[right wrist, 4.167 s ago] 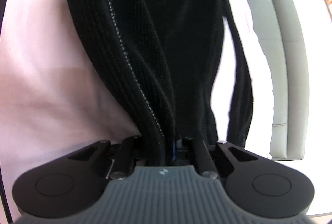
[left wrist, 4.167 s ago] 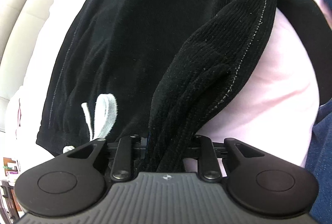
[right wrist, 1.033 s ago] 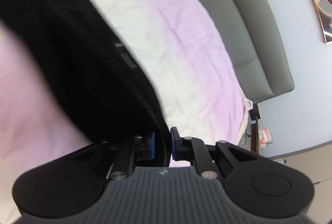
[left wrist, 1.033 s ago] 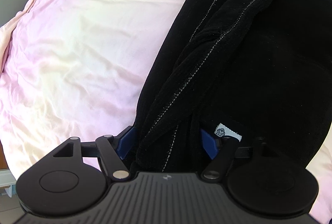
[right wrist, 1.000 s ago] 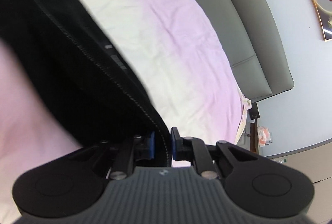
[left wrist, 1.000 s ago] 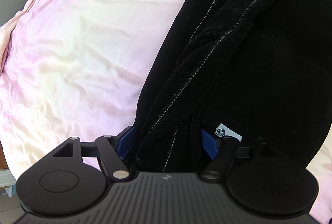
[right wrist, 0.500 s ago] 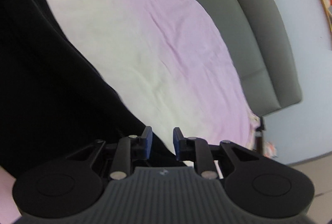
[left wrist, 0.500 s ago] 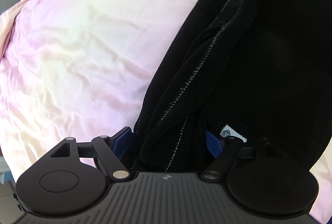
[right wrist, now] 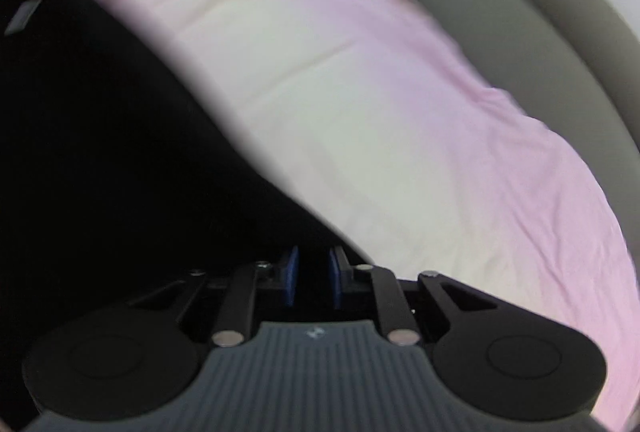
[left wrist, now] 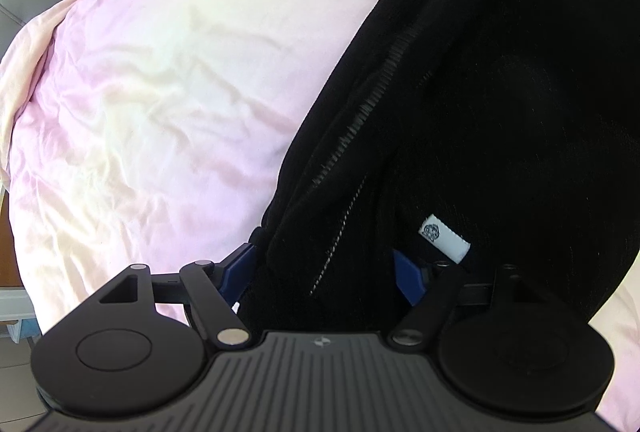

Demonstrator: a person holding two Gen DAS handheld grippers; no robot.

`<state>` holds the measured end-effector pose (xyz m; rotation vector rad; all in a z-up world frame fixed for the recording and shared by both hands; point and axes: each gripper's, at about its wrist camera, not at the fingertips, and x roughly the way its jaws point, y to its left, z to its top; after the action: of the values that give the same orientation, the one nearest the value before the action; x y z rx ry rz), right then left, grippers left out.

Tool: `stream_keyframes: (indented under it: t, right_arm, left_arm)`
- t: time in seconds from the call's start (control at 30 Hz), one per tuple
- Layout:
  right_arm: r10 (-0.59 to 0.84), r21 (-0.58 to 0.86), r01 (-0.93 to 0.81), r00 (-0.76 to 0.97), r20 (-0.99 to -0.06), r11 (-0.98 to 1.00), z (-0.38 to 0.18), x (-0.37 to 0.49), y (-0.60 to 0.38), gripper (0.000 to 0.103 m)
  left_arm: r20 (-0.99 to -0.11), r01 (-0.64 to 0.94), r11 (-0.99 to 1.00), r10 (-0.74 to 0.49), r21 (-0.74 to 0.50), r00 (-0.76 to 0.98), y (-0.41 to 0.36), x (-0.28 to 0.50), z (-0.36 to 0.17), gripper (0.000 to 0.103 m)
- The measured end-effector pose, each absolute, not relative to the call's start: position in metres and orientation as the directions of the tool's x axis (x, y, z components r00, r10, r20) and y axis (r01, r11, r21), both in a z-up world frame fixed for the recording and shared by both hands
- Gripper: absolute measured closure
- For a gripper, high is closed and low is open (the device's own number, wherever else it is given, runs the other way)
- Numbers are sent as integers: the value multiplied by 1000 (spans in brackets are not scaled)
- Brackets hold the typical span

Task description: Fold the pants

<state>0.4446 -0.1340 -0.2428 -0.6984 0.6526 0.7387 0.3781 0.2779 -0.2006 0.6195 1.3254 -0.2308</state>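
Pink bedsheet (left wrist: 160, 92) is the work surface: wrinkled, washed out to near-white in the bright patches, filling the left and centre of the left wrist view and running as a wide diagonal band across the right wrist view (right wrist: 400, 152). Grey padded headboard (right wrist: 500, 12) curves along the upper right of the right wrist view; a dark grey strip of it shows in the upper left corner of the left wrist view. Sliver of floor and some furniture at the far left edge of the left view, too small to identify. Black pants (left wrist: 500, 112) lie on the sheet, taking the right half of the left view, with light stitching along a seam running diagonally down toward the bottom centre and a small white label (left wrist: 444, 238) low and right of centre. Left gripper (left wrist: 324, 264) has its jaws spread wide, blue pads on either side of a thick bunch of the fabric; fabric sits between them, but the pads are not pressing it tight. In the right view the pants (right wrist: 120, 172) fill the left and lower left, heavily blurred. Right gripper (right wrist: 312, 276) sits at the fabric edge, jaws parted with a narrow gap; the gap reads dark and I can't tell whether any cloth is in it.
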Motion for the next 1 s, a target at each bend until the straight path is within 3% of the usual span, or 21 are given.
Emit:
stream_keyframes:
  t: [0.07,0.17,0.27,0.4,0.53,0.6,0.7,0.8,0.9,1.0]
  right_arm:
    - [371,-232,-665,633,-679,710,-233,467,-132,90]
    - [256,-329,-616,670,-697,716,-246,472,-113,90]
    - [342,-259,-671,625,-702,695,-241,450,-115,90]
    - [457,-110,-769,481,-748,630,-246,412,-120,79]
    - [274,-205,-756,455,-847,621,-296,391,-114,78]
    - [295,-210,-741,487,-822,638,-290,380,-127,78]
    - [316,-167,-642,567,-761,748,-259,375,-170,76]
    - [239,-164,-490,657,-715,856,-233,375,-234,70]
    - [92,-164,-295,691,-717,941,-222,373,-305,68]
    - [61,-94,-192,674,-736,977,-223,358,-349,62]
  left_arm:
    - [-950,490,822,184,290,254,280,376,-201,15]
    - [-946,484,823,185,297,267,281,372,-202,14]
    - [-940,488,817,180,306,289,281,366,-201,15]
    - [-936,487,818,163,304,312,283,359,-200,15]
    - [-924,473,819,172,327,341,280,353,-200,15]
    - [-915,482,803,184,351,359,275,346,-195,15]
    - [-904,491,789,181,369,388,271,336,-186,15]
    - [-894,467,800,181,376,410,270,333,-177,16]
    - [-883,433,817,183,381,432,271,328,-167,16]
    - [-879,374,858,167,353,446,275,318,-158,16]
